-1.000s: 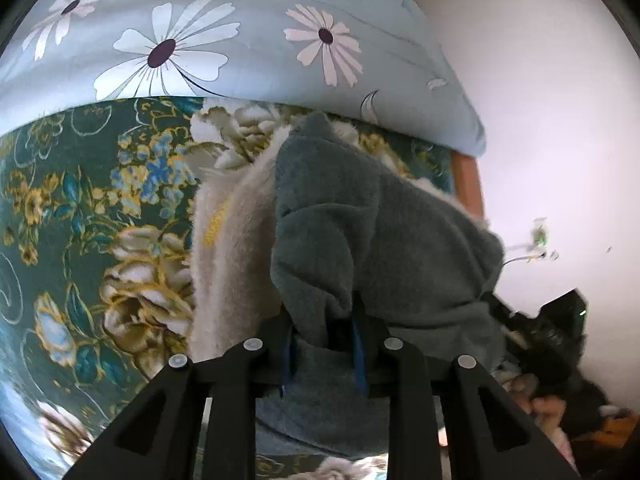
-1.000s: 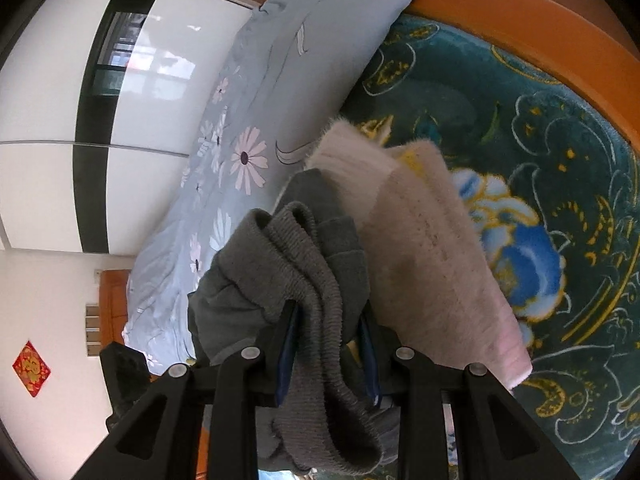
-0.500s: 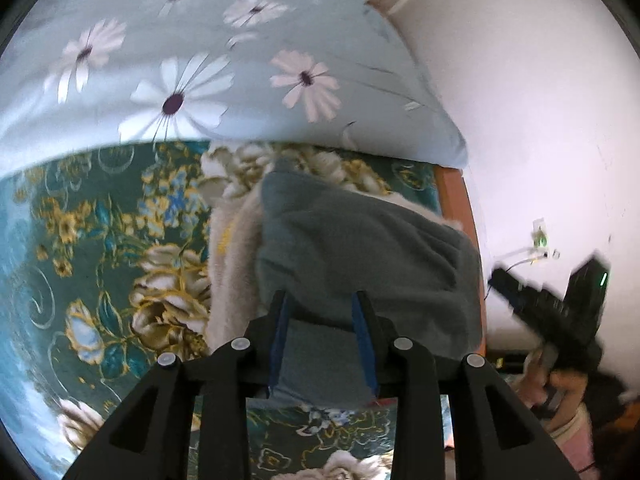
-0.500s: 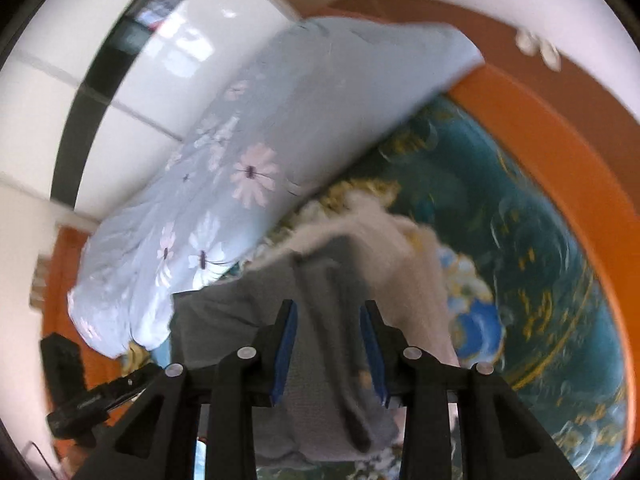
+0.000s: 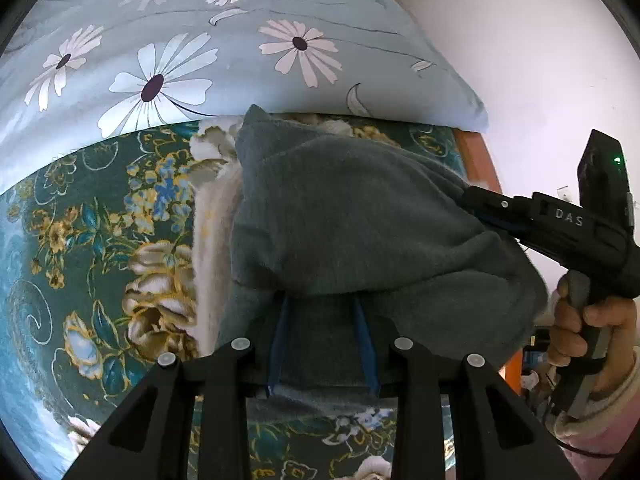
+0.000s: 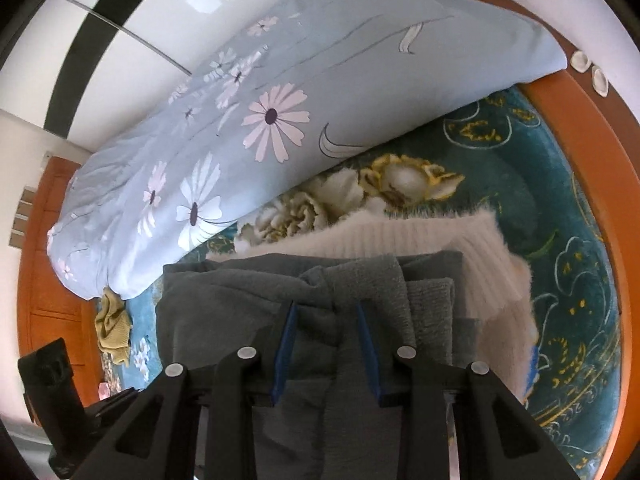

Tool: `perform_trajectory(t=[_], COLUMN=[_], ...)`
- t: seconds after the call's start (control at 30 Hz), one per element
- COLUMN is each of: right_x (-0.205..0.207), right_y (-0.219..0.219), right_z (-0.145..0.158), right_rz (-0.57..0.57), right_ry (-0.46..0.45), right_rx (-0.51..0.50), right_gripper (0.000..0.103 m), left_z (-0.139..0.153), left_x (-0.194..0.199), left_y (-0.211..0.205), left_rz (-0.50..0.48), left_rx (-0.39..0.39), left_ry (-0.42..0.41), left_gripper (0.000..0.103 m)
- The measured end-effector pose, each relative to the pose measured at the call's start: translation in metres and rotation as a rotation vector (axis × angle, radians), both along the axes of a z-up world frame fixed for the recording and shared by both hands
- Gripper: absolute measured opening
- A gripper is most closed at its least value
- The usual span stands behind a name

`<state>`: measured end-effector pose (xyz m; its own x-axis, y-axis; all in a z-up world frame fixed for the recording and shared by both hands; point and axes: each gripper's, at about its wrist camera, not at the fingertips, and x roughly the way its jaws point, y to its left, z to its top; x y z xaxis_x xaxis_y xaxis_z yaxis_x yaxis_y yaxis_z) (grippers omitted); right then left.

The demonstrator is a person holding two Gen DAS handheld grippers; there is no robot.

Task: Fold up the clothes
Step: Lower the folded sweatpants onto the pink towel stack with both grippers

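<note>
A bed (image 5: 80, 240) covered by a teal blanket with a flower pattern fills most of both views, its orange wooden frame (image 6: 580, 128) curving along the far edge. A pale blue duvet (image 5: 200, 48) printed with daisies is heaped across the far part of the bed, against a white wall (image 5: 540, 60). In the right wrist view, white wardrobe doors (image 6: 120, 0) with dark strips are seen beyond the duvet.

On the blanket, just in front of the duvet, a cream fleece garment (image 6: 440, 236) is laid, and a grey knitted garment (image 5: 352, 216) is held over it, covering most of it. The grey garment is gripped at two places. The left claw (image 5: 323, 344) is clenched on a fold of the grey knit, its jaws having just been opening slightly with the cloth between the blue pads. The right claw (image 6: 326, 352) is likewise clenched on a bunched fold of the same garment, its jaws having just been closing a little on the cloth. In the left wrist view, the right tool is seen at the garment's right edge, grasped by the person's hand (image 5: 588, 324) in a pale sleeve.

A small yellowish cloth (image 6: 114, 320) is crumpled on the bed near the duvet's end.
</note>
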<state>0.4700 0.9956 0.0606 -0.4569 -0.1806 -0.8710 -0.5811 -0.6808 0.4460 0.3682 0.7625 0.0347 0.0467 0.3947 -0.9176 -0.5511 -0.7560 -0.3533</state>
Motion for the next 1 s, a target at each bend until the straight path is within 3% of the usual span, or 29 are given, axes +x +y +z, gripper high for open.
perform_trajectory(t=[0.2,0.37,0.43,0.63,1.0], right_x=[-0.001,0.041,0.062,0.091,0.088], right_y=[0.004,-0.018,-0.030,-0.070,-0.057], right_z=[0.006,0.051,0.061,0.049,-0.001], right_rz=[-0.034,-0.030,-0.035,0.024,-0.058], right_ry=[0.031,0.157,0.185,0.179,0.118], right_rx=[-0.038,0.056,0.079,0.100,0.023], right_gripper=[0.034,0.034,0.036,0.036,0.035], left_z=[0.007,0.042,0.048,0.026,-0.019], left_x=[0.001,0.002,-0.004,-0.033,-0.050], left_y=[0.003,0.004,0.011,0.034,0.049], left_rz=[-0.008,-0.036,-0.041,-0.017,0.003], left_rx=[-0.018,0.095,0.106,0.046,-0.037], left_ry=[-0.011,0.004,0.024,0.038,-0.012], left_gripper=[0.033,0.033,0.033,0.033,0.033])
